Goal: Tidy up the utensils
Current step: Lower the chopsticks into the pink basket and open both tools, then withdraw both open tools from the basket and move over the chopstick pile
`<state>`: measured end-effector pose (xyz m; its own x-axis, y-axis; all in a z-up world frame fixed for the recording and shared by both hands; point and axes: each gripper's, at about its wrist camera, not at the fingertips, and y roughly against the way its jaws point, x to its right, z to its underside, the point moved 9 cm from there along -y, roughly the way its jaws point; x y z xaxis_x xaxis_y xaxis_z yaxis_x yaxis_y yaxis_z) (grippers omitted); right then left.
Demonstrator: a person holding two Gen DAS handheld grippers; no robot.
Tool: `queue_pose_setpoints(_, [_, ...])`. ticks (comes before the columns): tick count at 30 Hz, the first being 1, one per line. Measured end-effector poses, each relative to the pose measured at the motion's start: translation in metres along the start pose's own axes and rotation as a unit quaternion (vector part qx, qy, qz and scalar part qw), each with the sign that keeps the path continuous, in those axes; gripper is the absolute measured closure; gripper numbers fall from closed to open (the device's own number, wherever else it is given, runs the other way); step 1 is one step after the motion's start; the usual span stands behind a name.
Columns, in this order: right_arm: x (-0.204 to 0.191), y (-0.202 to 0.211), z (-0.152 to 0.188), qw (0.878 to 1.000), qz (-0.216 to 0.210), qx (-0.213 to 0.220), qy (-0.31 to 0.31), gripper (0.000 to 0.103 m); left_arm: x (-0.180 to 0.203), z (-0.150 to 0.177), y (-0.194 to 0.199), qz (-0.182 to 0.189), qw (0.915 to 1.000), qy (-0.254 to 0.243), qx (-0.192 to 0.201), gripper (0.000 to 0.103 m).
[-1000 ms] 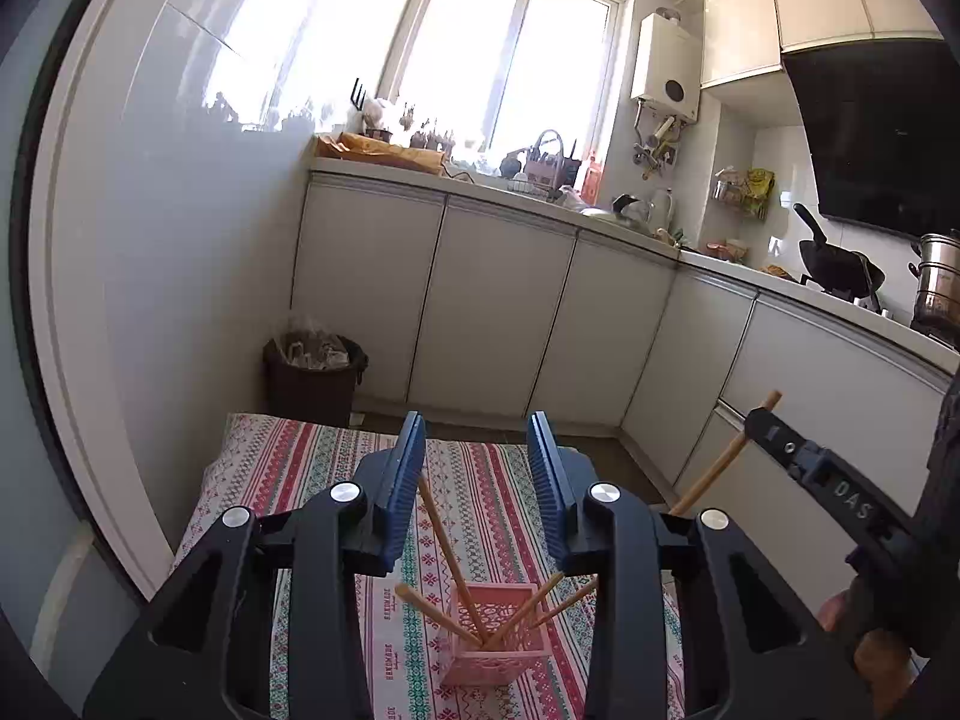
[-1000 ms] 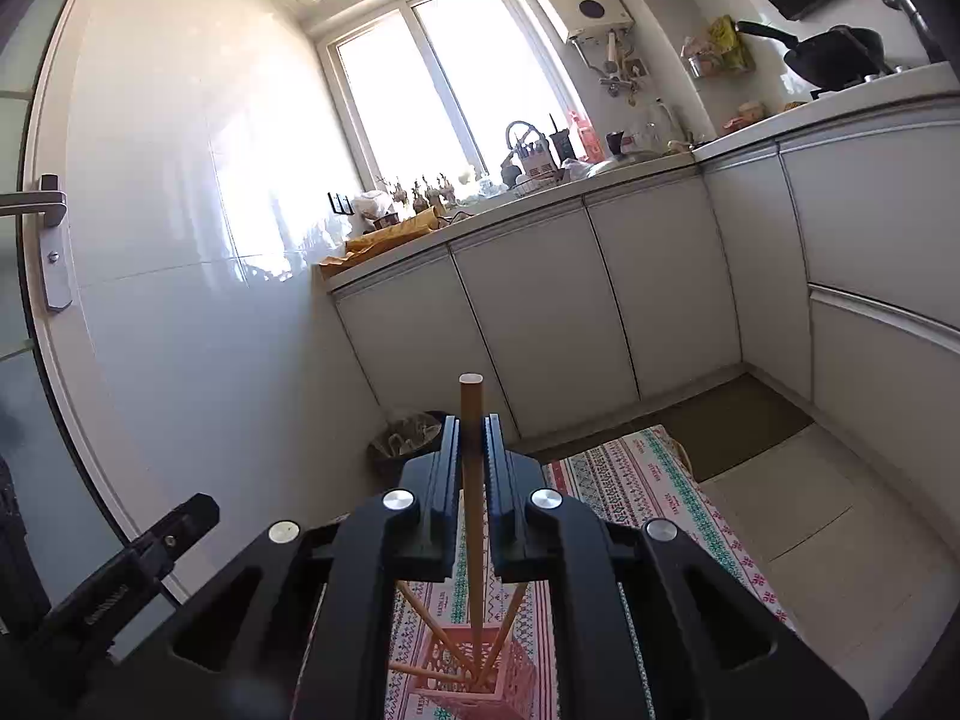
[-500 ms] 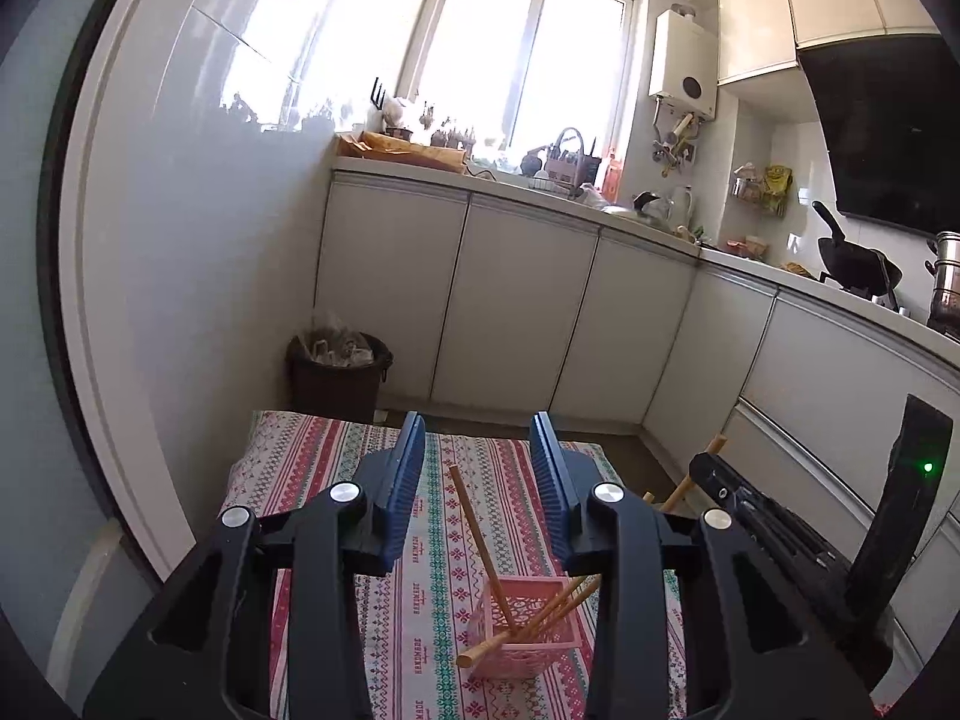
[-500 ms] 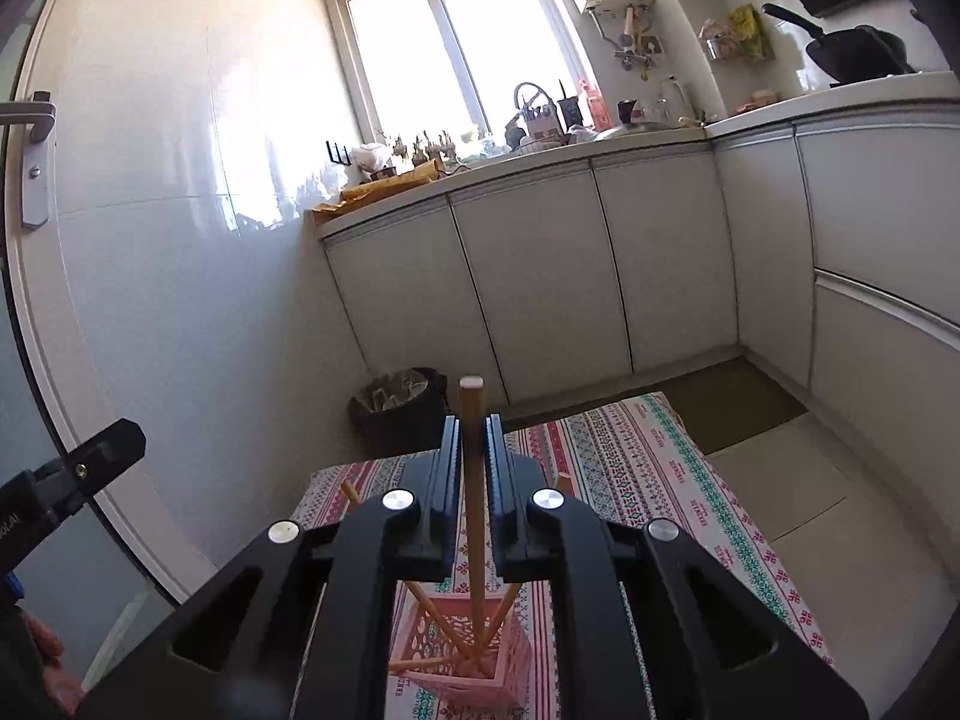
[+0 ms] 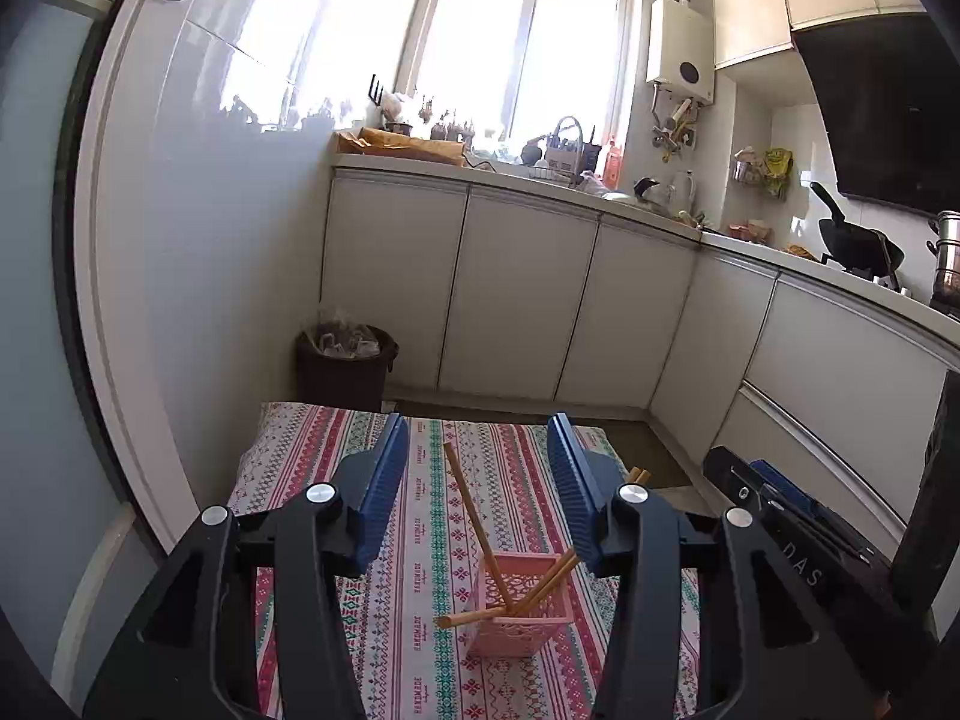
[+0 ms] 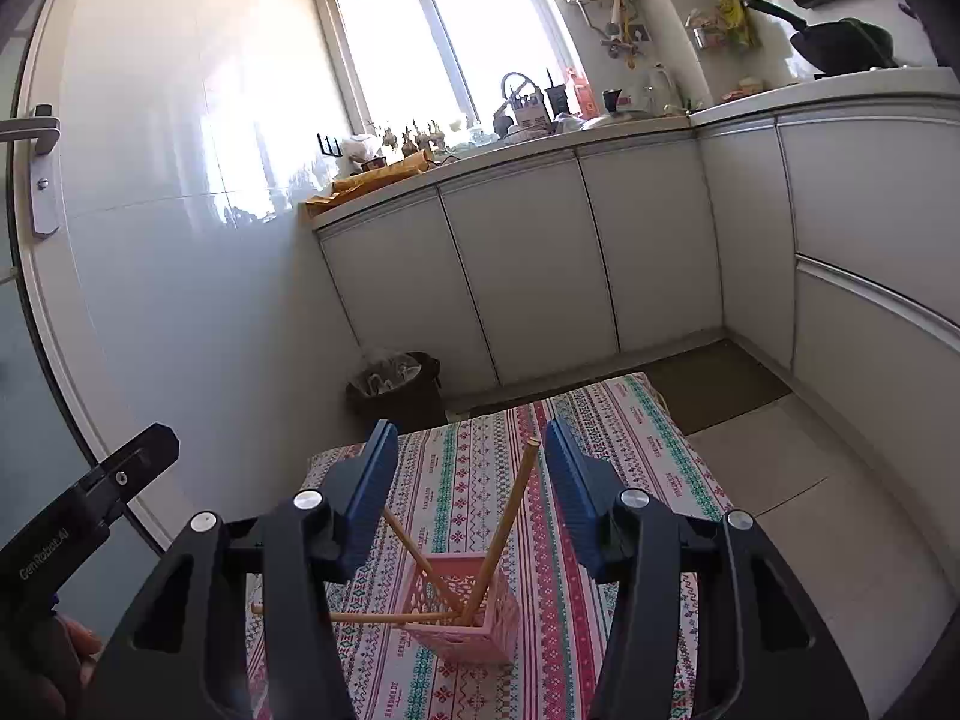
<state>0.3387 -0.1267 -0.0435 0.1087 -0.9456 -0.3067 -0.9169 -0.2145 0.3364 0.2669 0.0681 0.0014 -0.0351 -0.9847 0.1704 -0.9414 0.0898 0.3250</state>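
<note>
Wooden chopstick (image 6: pixel 507 525), until a moment ago clamped upright between my right jaws, now stands free in the pink basket (image 6: pixel 462 618); its top leans toward the inner face of one blue pad but I judge nothing is pressing on it. Right gripper (image 6: pixel 471 480) is opening, jaws released, with the stick in the gap between them and not held. Left gripper (image 5: pixel 480 474) is opening as well and holds nothing; through its gap I see the basket (image 5: pixel 519 606) below.

Count in the basket: several chopsticks (image 5: pixel 474 516), splayed in different directions, one lying nearly level and poking out through the lattice on one side. Exact number uncertain where they cross.

Judgement: this stick counts as delivered. No loose utensils show on the cloth in either view, so the task looks close to done, though the near part of the table is hidden behind my own frames.

Surface: striped patterned tablecloth (image 6: pixel 630 450), red, green and white, basket standing on it about mid-width.

Room: narrow kitchen, white cabinets (image 5: pixel 522 288) running along two walls, bright window (image 5: pixel 522 48) over the counter, dark waste bin (image 5: pixel 345 366) on the floor just beyond the far table edge, black pan (image 5: pixel 858 240) on the stove side
</note>
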Motion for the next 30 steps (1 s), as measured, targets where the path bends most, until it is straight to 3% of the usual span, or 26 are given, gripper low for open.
queue_pose_setpoints(3, [0.002, 0.013, 0.000, 1.000, -0.003, 0.002, -0.003, 0.042, 0.009, 0.004, 0.007, 0.005, 1.0000, -0.004, -0.001, 0.044])
queue_pose_setpoints(8, [0.008, 0.033, -0.003, 1.000, 0.000, 0.010, -0.018, 0.025, 0.020, 0.015, 0.015, 0.012, 0.9999, -0.008, -0.009, 0.038])
queue_pose_setpoints(14, [0.019, 0.048, 0.002, 1.000, 0.014, 0.007, -0.023, 0.021, 0.027, 0.027, 0.024, 0.017, 0.9995, -0.015, -0.020, 0.035])
queue_pose_setpoints(21, [0.037, 0.064, 0.016, 0.999, 0.033, 0.005, -0.034, 0.007, 0.038, 0.036, 0.034, 0.016, 0.9988, -0.040, -0.022, 0.010])
queue_pose_setpoints(30, [0.074, 0.083, 0.038, 0.996, 0.057, -0.012, -0.063, 0.007, 0.047, 0.056, 0.045, 0.020, 0.9955, -0.080, -0.045, 0.007])
